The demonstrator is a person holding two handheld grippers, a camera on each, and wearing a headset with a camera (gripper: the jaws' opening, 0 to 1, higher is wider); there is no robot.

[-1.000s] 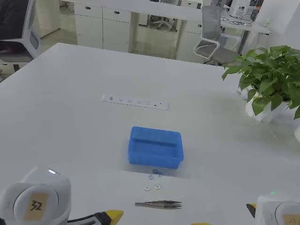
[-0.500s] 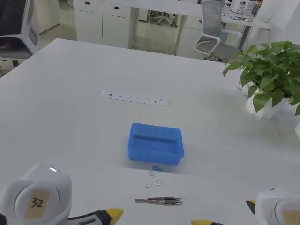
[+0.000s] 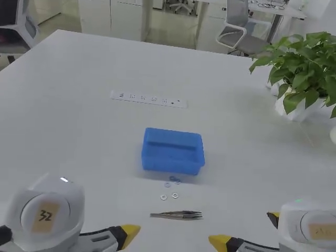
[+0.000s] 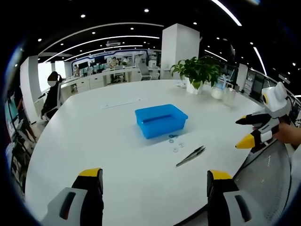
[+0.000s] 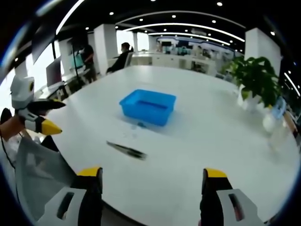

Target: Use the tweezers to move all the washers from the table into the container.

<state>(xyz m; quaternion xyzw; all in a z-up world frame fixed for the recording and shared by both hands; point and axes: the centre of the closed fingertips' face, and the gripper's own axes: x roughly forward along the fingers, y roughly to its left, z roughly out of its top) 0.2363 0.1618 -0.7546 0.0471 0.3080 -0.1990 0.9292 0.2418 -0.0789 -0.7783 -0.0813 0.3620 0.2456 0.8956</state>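
A blue container [image 3: 172, 151] stands mid-table, and a few small washers [image 3: 169, 190] lie on the white table just in front of it. Metal tweezers [image 3: 176, 214] rest flat, nearer to me than the washers. My left gripper [image 4: 154, 174] is open and holds nothing, at the near table edge, well short of the tweezers [image 4: 190, 156]. My right gripper [image 5: 151, 172] is open too, with the tweezers [image 5: 127, 149] and container [image 5: 147, 106] ahead of it. Each gripper sees the other out to its side, jaws apart.
A white power strip [image 3: 148, 99] lies beyond the container. A potted green plant [image 3: 304, 68] stands at the far right of the table. Office chairs [image 3: 236, 31] are behind the far edge. Bare tabletop lies to the left of the container.
The head camera has tipped down a little, so both grippers show more at the bottom edge. The container, washers and tweezers have not moved on the table.
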